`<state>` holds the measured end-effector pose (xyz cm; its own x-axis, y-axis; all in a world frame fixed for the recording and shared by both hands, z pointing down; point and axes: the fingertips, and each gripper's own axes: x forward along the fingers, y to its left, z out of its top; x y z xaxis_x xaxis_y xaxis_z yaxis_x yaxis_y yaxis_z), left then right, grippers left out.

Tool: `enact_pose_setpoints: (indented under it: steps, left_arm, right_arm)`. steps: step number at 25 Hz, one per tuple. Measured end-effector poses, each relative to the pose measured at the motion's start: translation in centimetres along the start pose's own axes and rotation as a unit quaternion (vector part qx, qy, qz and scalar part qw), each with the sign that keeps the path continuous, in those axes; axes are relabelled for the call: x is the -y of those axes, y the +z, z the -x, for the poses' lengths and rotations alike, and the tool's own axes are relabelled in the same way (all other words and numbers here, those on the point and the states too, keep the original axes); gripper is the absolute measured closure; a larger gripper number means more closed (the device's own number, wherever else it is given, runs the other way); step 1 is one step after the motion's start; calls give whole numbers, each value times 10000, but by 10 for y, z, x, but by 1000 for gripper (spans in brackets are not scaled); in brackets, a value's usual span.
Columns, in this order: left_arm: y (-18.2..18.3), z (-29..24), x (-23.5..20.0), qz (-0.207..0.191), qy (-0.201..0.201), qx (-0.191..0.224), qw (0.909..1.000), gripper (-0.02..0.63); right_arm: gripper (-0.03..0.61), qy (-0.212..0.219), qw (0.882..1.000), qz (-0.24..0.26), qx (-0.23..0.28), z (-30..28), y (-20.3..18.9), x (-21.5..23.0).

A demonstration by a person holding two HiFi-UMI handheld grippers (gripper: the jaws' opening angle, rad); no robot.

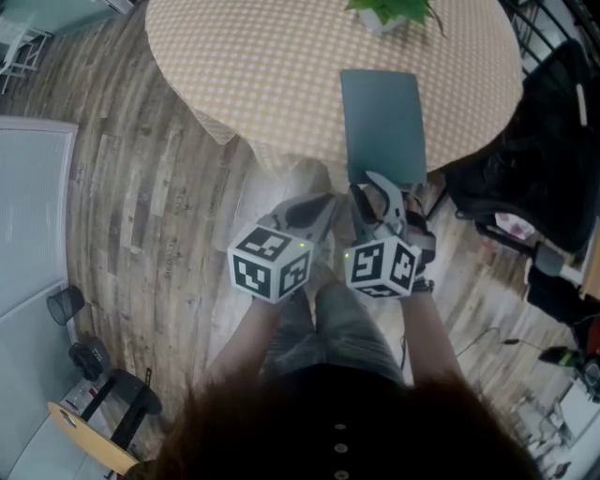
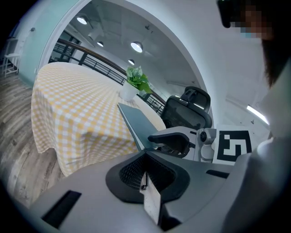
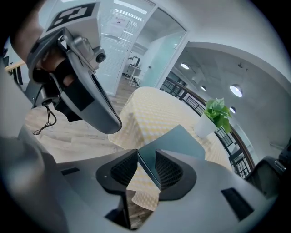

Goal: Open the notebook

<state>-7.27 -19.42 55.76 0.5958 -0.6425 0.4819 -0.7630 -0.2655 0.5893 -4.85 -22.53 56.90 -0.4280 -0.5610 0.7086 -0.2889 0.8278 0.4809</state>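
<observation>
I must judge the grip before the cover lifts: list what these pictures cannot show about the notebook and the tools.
1. Head view: the right tool hides the near edge of the notebook.
2. Right gripper view: that edge shows between the open jaws; pad contact is unclear.
3. Head view: the top edge cuts off the plant.
4. Every view: the spine side is too thin to tell.

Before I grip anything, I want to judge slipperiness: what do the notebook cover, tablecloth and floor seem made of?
The notebook: smooth matte grey-green cover, perhaps plastic or coated card; no weave shows. The tablecloth: soft fabric, yellow-white check, draping in folds at its edge. The floor: wood-look planks with grain streaks; real wood or laminate, I cannot tell.
</observation>
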Motion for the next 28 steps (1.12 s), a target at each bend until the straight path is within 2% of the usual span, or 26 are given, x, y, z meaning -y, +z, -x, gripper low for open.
enact_pose_setpoints:
  steps: [4, 11, 16, 21, 28]
  left_arm:
    - [-3, -1, 0, 53, 5, -25, 10000, 606]
    - [-4, -3, -1, 52, 10, -65, 10000, 606]
    - [-6, -5, 2, 23, -17, -104, 9999, 606]
    - [-7, -4, 4, 23, -21, -137, 9999, 606]
    - [-7, -1, 8, -11, -57, -127, 9999, 606]
  right_arm:
    - [468, -125, 9996, 229, -102, -3, -2, 0]
    - [468, -215, 9992, 342, -44, -4, -1, 0]
    - [473, -144, 9998, 50, 91, -1, -1, 1]
    - [521, -153, 9997, -74, 190, 1, 4, 4]
    - [540, -189, 9979, -517, 345, 5, 7, 9]
